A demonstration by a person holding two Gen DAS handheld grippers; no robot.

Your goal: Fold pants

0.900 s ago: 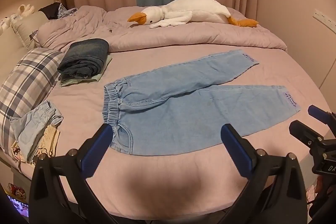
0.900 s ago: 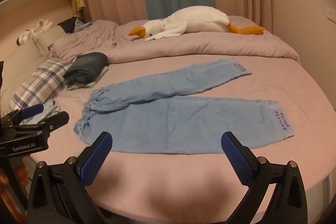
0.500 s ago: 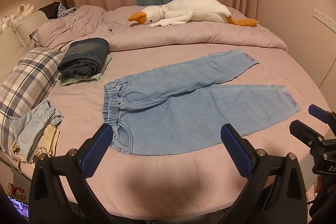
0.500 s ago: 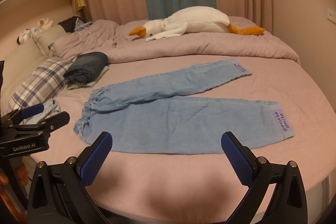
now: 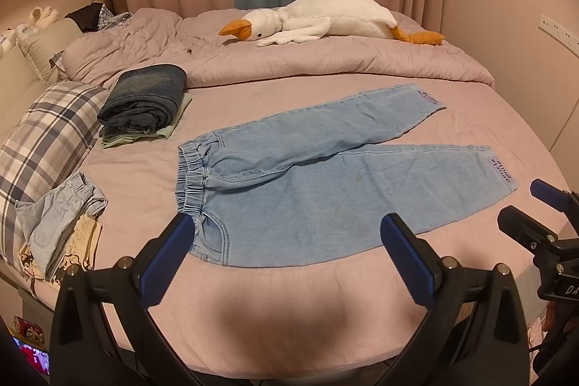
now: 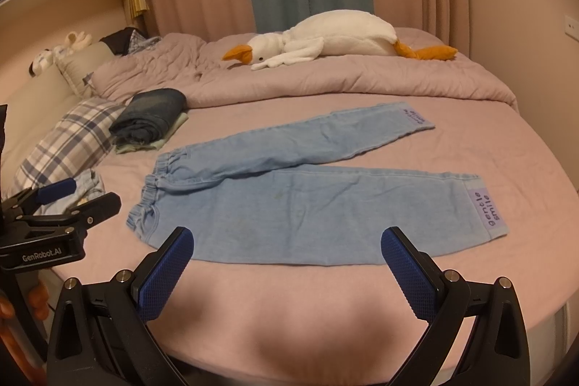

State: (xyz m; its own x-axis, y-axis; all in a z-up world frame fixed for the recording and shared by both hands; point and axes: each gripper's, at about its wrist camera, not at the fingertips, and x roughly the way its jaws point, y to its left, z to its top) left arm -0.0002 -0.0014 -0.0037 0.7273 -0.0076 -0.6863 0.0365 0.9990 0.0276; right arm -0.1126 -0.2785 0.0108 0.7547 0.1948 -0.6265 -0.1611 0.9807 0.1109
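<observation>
On bed point(image 5: 253, 295), pants point(image 5: 325, 183) unmoved, both hand-held grippers unchanged, wide apart

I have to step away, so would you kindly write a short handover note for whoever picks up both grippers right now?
Left gripper: open, empty, held over the near edge of the bed, pointing at the waistband end.
Right gripper: open, empty, also at the near edge, nearer the cuff end.
Light blue pants: spread flat on the bed, waistband to the left, legs slightly splayed to the right, both cuffs showing their purple label.
Folded dark jeans sit on a stack by the plaid pillow.
Done: pants laid out.
Left: every fold; nothing is gripped yet.
</observation>
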